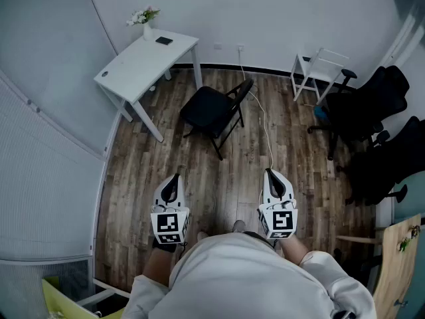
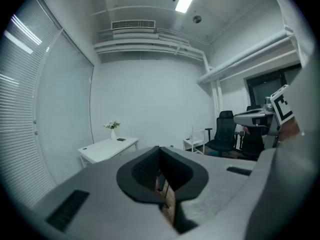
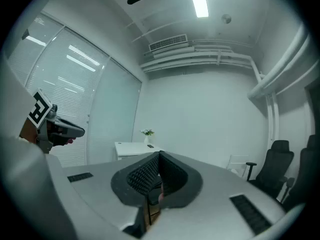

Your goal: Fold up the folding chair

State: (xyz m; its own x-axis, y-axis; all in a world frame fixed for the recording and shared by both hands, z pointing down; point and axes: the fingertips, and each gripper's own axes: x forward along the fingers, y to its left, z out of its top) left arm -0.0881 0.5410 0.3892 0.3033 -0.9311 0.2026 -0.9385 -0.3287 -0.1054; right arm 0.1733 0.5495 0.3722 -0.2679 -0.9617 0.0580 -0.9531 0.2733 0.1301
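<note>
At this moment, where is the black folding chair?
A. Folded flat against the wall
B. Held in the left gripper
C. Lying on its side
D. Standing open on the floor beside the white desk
D: the folding chair stands open with its seat level beside the white desk, while the left gripper and right gripper are shut, empty and well short of it.

Bare plank floor (image 1: 219,181) open ahead to the unfolded folding chair (image 1: 211,109); white desk (image 1: 145,60) close at its left, white cable (image 1: 267,131) trailing along its right, black office chairs (image 1: 372,102) beyond.
</note>
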